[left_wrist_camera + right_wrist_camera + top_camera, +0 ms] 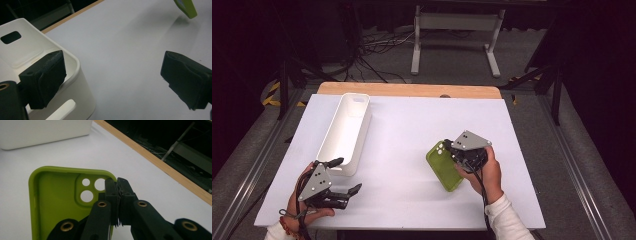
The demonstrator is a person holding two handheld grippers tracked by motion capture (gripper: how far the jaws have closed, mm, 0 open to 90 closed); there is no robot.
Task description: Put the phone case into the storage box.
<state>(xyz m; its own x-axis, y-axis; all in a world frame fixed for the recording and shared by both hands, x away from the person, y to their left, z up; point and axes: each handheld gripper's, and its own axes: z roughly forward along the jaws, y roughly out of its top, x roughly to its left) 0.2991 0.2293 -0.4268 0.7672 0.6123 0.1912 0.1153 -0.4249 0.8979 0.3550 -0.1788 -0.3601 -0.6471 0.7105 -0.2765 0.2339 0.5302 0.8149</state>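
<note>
Right tool point(451, 148) clamped tight on the rim of the green case point(443, 166), at the corner by the camera holes; right gripper view shows the jaws pinching that wall, case hollow side facing the camera. Case sits right of table point(402, 125) centre, lifted at the gripped end, tilted. Left tool point(348, 175) wide open, nothing between the jaws, near the table's front-left corner. One of its jaws is over the near end of the white bin point(346, 131), the other over bare table. Bin stands on the left side, well apart from the case.
</note>
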